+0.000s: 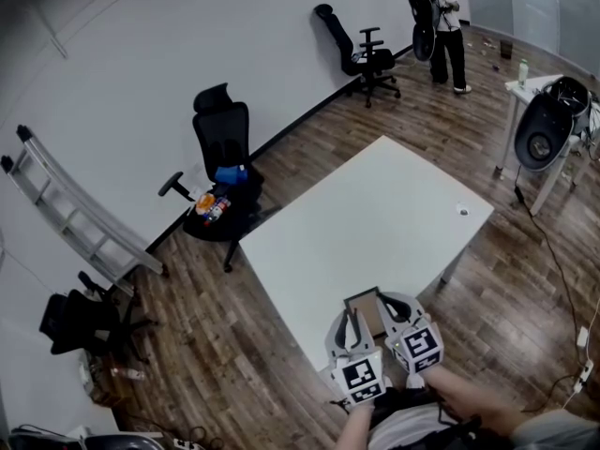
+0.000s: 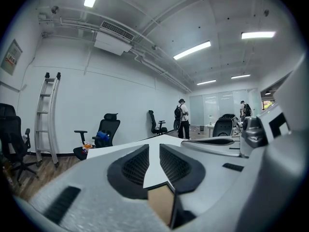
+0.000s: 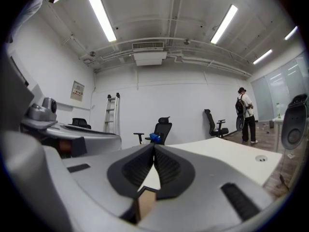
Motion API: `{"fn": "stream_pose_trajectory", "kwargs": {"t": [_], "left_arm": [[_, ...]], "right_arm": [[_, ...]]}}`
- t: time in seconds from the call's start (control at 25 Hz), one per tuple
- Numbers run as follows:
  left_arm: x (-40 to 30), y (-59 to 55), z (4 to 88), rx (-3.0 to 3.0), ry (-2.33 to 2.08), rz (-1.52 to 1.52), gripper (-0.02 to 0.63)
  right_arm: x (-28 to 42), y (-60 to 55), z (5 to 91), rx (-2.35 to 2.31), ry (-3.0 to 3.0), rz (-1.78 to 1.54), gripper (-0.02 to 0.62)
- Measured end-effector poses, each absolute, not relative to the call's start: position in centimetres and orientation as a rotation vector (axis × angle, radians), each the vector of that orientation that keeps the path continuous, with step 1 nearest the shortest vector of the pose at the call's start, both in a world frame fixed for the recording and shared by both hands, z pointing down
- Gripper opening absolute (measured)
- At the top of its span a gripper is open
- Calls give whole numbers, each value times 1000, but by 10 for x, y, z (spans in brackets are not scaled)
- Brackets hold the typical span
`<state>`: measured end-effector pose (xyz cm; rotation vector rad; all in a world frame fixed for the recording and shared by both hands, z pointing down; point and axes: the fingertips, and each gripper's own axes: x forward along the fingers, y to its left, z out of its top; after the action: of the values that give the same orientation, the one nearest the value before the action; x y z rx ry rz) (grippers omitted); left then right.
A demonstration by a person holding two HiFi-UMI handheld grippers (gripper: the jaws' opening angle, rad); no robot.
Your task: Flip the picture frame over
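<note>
The picture frame [image 1: 362, 308] shows a brown back with a dark border. It stands tilted over the near edge of the white table [image 1: 375, 214], between my two grippers. My left gripper [image 1: 352, 321] has its jaws a narrow gap apart, shut on a corner of the frame [image 2: 163, 203] at their base. The tips of my right gripper [image 1: 397, 313] touch each other. Another corner of the frame [image 3: 145, 205] shows at the root of its jaws. Whether the pads press on that corner I cannot tell. Both grippers point roughly level across the table.
A black office chair [image 1: 225, 172] with blue and orange things on its seat stands off the table's left corner. A ladder [image 1: 75, 209] leans on the wall. Farther off are a second chair [image 1: 364, 52], a person [image 1: 441, 26] and a side table with a dark device [image 1: 548, 125].
</note>
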<state>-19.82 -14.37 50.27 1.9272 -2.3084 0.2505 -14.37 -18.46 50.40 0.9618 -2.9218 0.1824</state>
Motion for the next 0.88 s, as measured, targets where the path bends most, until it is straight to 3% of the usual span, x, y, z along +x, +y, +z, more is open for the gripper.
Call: {"fn": "stream_pose_trajectory", "kwargs": {"t": [0.88], "left_arm": [[-205,-146,499,1928,-2309,227,71]], "right_arm": [[-151,-186,501,949,-2927,201,-3]]}}
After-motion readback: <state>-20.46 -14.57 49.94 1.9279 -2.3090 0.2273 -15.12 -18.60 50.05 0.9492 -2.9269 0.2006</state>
